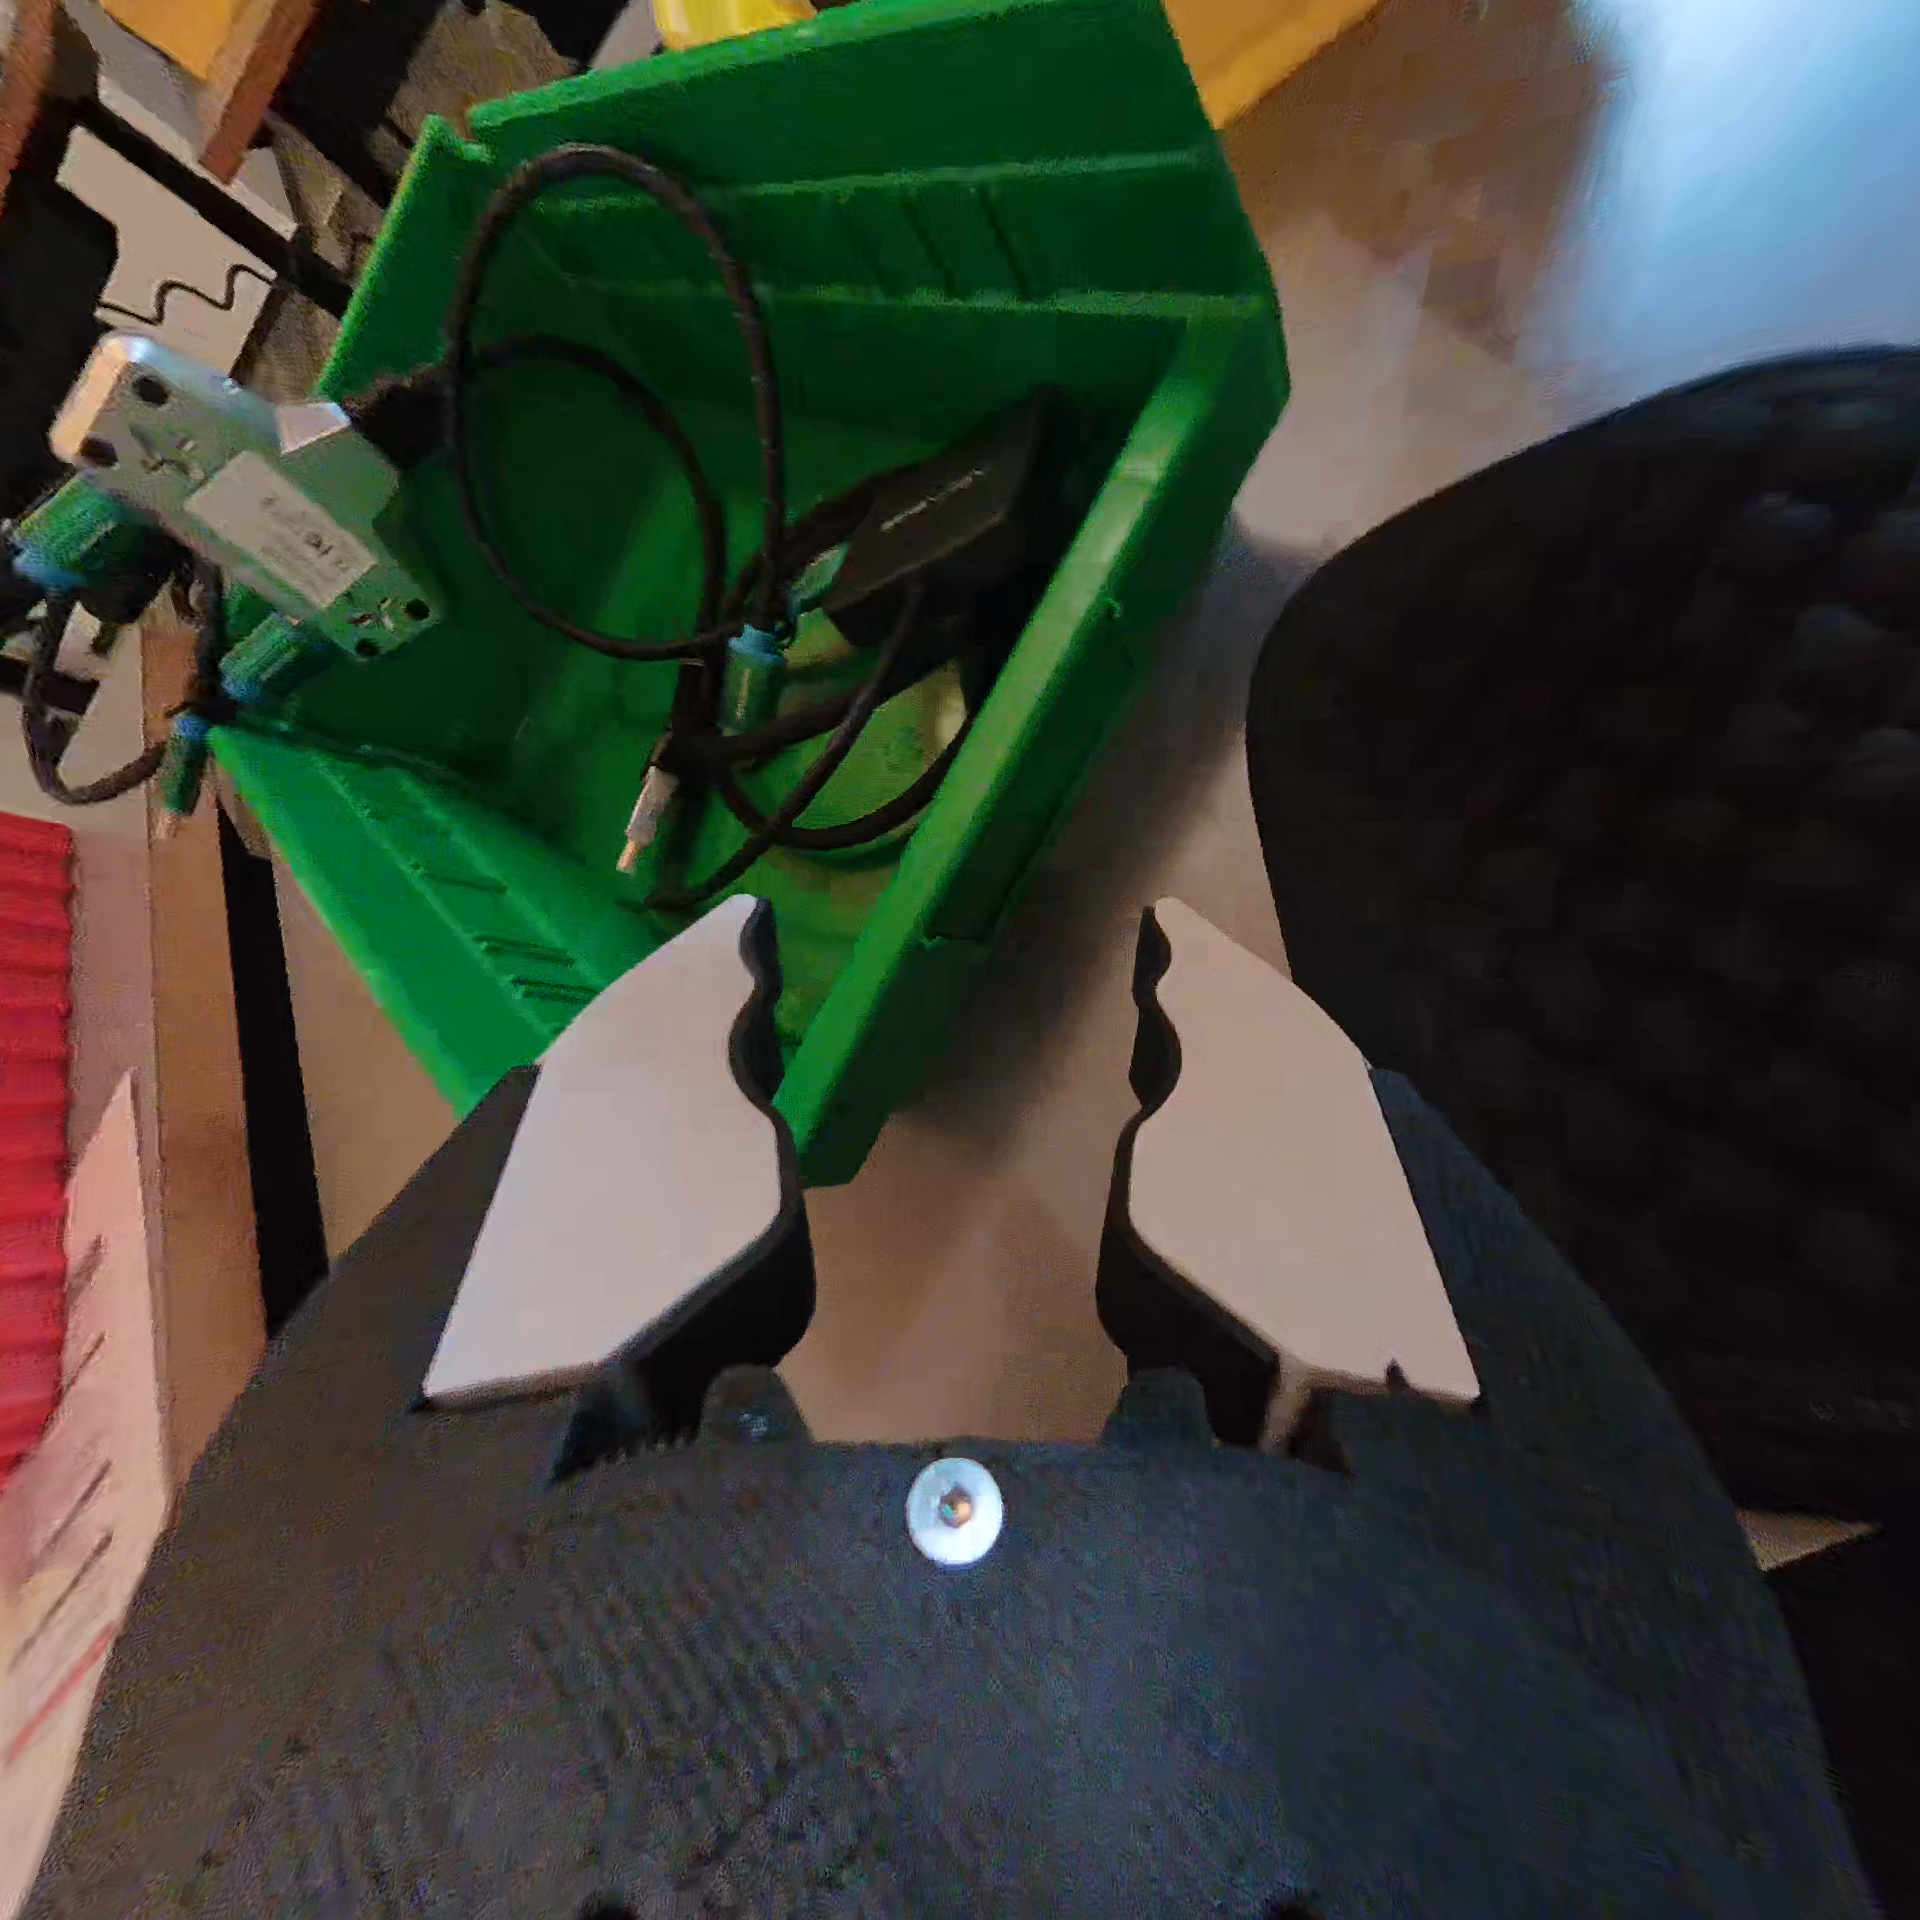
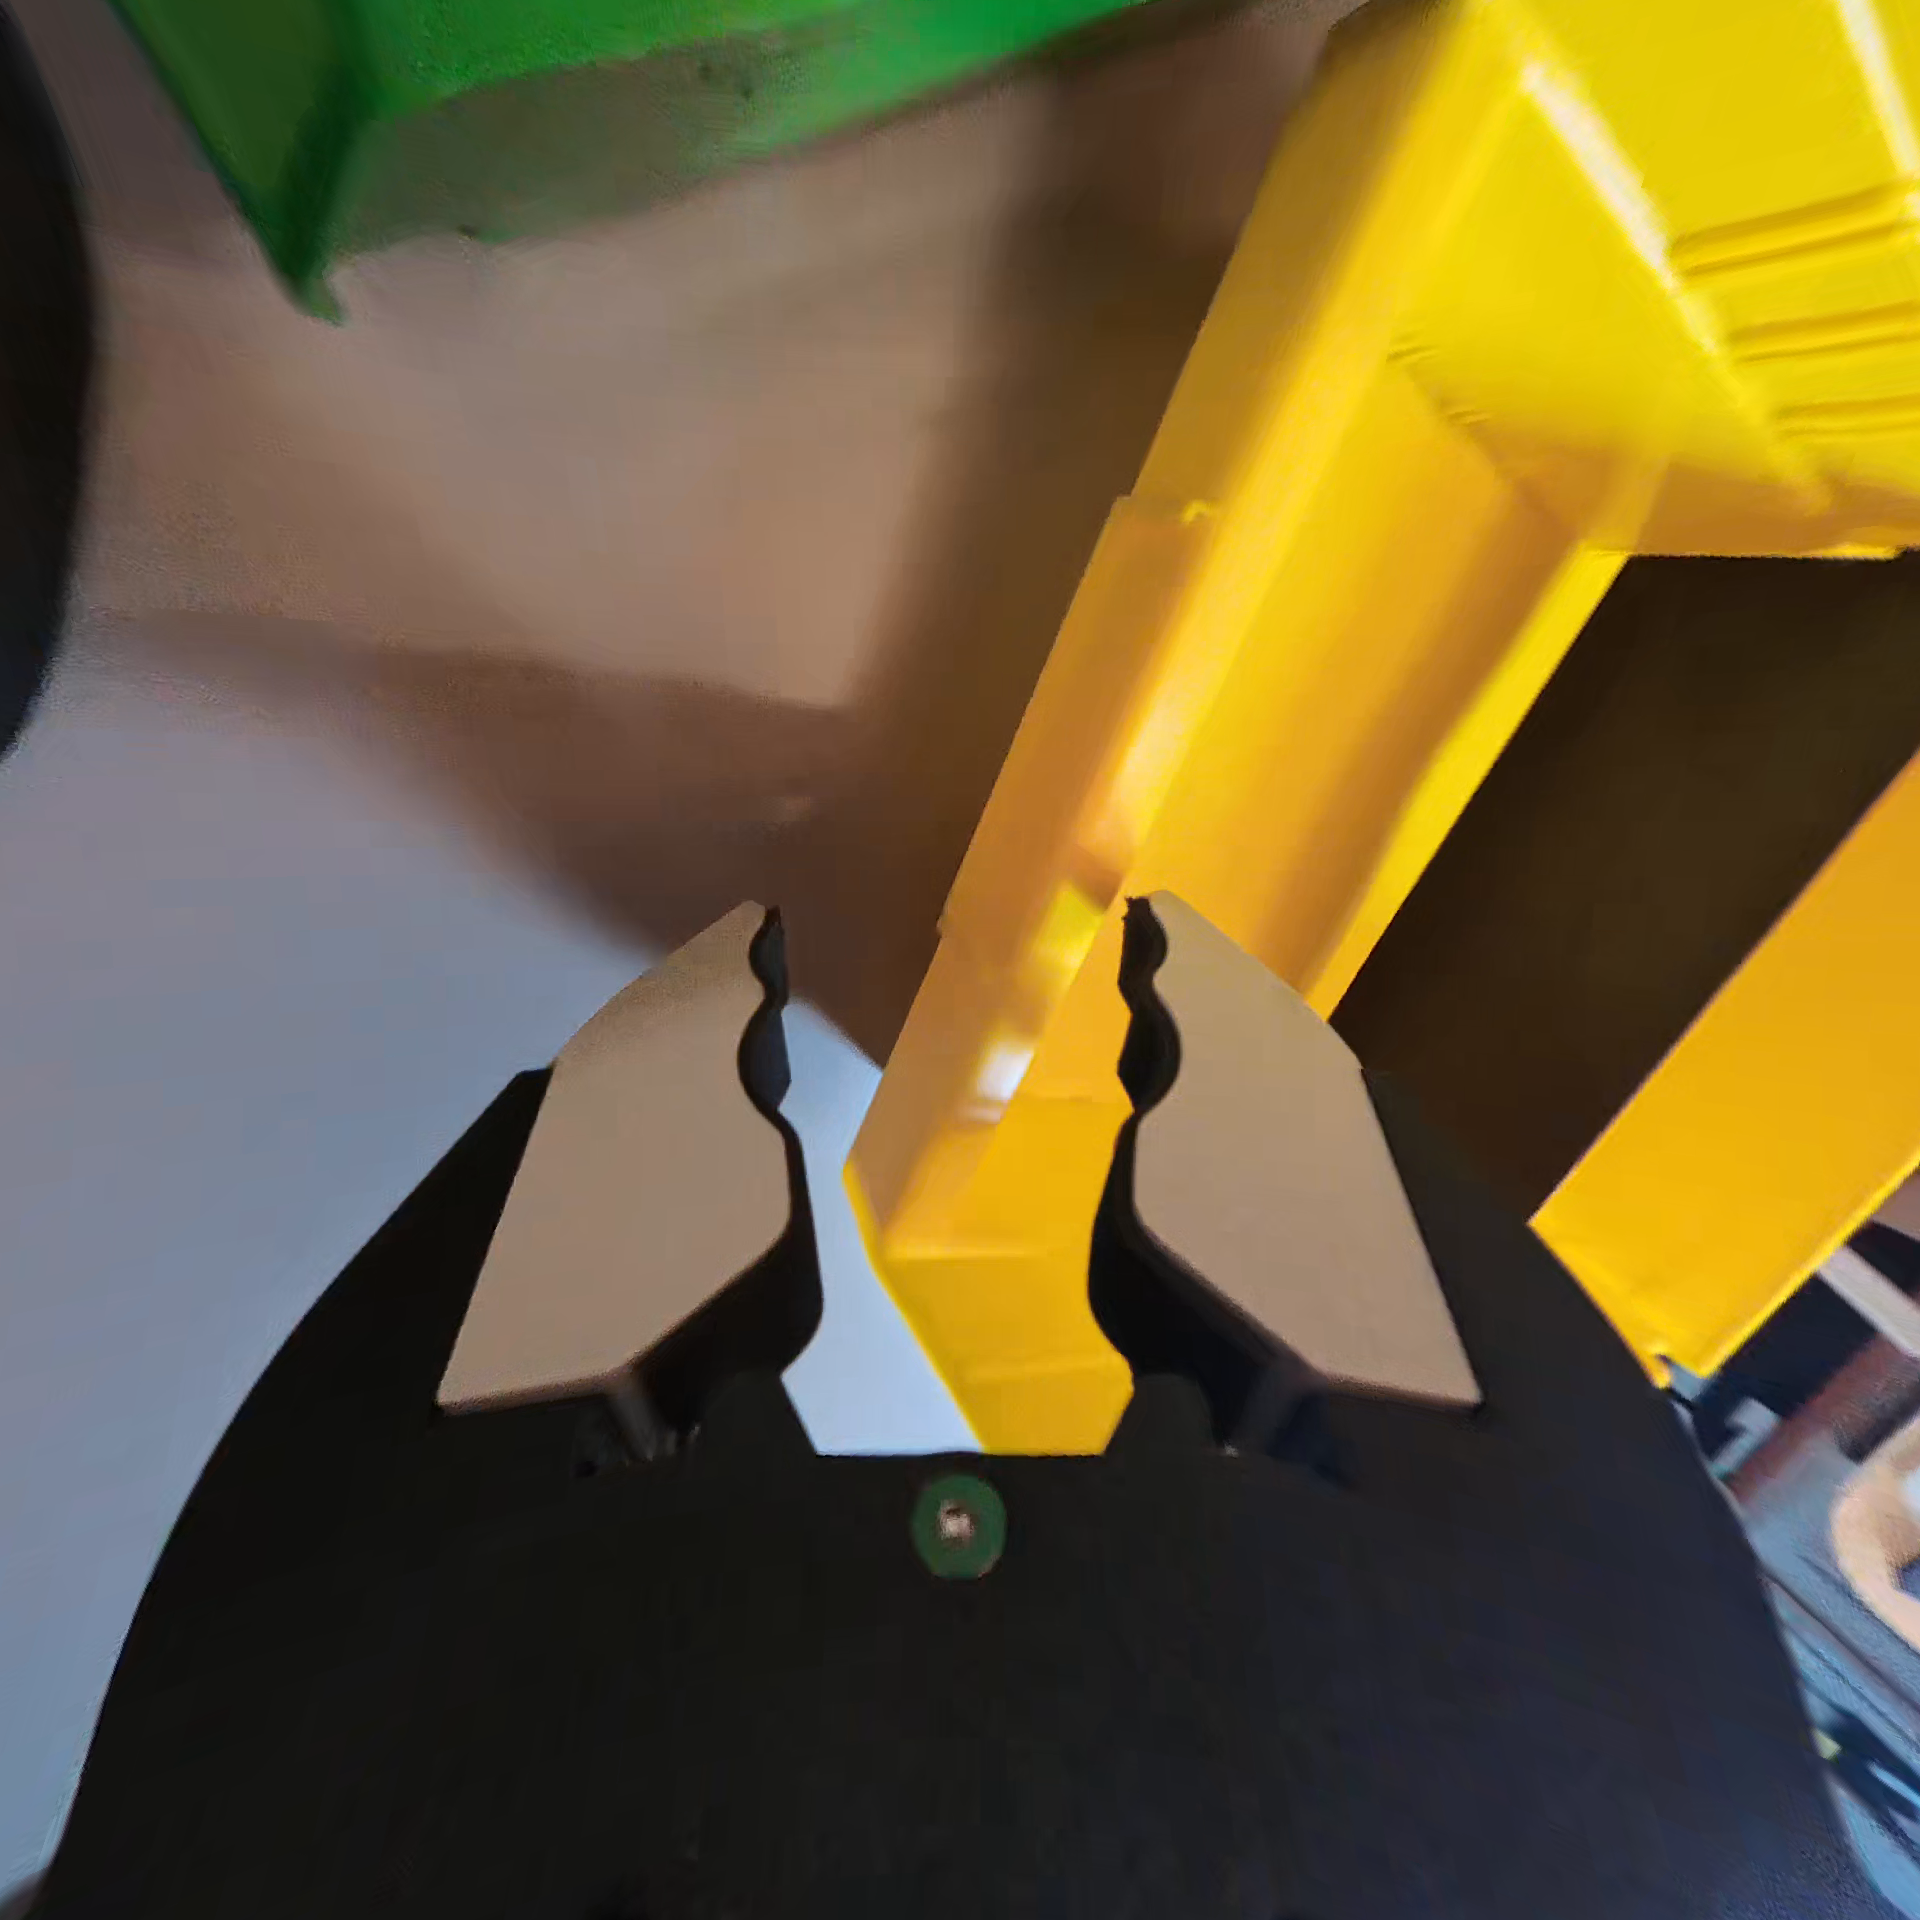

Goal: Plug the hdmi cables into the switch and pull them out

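While cables [image 1: 613,416] show left, right shows yellow bin [image 2: 1299,727].

1. Green bin [image 1: 1039,665]: moulded plastic, matt-ish, ribbed walls; scuffed underside in right wrist view.
2. Yellow bin [image 2: 1299,727]: plastic, smooth, semi-gloss w/ bright highlights.
3. Left hand-held gripper [image 1: 951,914]: body rough black plastic w/ layered printed texture; fingers [image 1: 623,1195] faced w/ flat, smooth pale-grey panels, matt; metal screw and washer at centre.
4. Right hand-held gripper [image 2: 951,909]: same black plastic, same matt grey faces.
5. Switch [image 1: 249,499]: silvery brushed-looking metal case, w/ pale sticker.
6. Cables [image 1: 748,416]: black, look braided; metal plug tip.
7. Desk [image 1: 1351,312]: smooth, wood-tone, slight sheen.
8. Black box [image 1: 945,509] in green bin: matt.
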Tool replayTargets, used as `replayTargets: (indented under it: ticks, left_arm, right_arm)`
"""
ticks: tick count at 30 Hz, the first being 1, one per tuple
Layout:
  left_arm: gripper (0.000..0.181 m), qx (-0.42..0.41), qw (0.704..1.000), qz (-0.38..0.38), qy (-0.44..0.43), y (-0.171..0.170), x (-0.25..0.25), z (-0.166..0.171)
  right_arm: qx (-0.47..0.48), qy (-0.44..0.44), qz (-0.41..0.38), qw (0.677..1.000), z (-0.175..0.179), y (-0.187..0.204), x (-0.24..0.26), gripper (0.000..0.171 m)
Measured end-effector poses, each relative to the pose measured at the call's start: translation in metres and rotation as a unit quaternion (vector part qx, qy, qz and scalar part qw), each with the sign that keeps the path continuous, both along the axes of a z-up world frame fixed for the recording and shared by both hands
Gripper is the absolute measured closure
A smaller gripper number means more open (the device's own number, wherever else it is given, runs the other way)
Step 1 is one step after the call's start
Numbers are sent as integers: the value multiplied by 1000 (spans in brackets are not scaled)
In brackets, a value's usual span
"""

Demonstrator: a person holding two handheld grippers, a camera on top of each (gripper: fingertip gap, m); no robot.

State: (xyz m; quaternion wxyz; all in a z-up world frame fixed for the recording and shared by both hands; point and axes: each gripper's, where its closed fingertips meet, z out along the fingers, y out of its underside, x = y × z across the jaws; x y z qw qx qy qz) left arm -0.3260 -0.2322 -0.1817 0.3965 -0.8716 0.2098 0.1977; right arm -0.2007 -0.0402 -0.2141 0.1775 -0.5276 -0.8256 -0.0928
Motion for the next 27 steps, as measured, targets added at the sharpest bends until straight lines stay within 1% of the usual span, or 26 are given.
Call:
replayTargets:
  ticks: [1,2,4,7,9,11,16,22,24,27]
  left_arm:
    - [115,-17,1000,-11,12,4,4,-7]
    - [114,-28,999,-16,21,9,6,-11]
    - [116,-39,998,-20,51,19,3,-18]
    - [116,-79,994,-38,64,25,-2,-31]
    - [119,-101,990,-49,83,28,-8,-42]
    - [131,-105,986,-51,116,33,-14,-46]
    - [143,-95,981,-57,160,42,-20,-49]
    - [146,-97,982,-66,150,48,-14,-52]
    - [147,-92,983,-72,139,56,-11,-53]
    - [147,-79,985,-86,129,67,-6,-52]
  right_arm:
    - [9,-24,3,1000,-6,3,-3,110]
    - [24,-42,5,999,-11,10,-5,111]
    - [39,-67,1,997,-17,22,-4,132]
    - [3,-80,-18,997,-20,24,12,138]
    - [5,-84,-23,996,-20,28,32,142]
    - [16,-85,-30,996,-19,34,61,145]
    - [-3,-33,-46,998,-19,30,139,142]
    - [11,21,-79,997,-19,17,238,141]
    - [21,28,-83,996,-19,19,266,141]
    - [34,31,-111,993,-18,31,299,141]
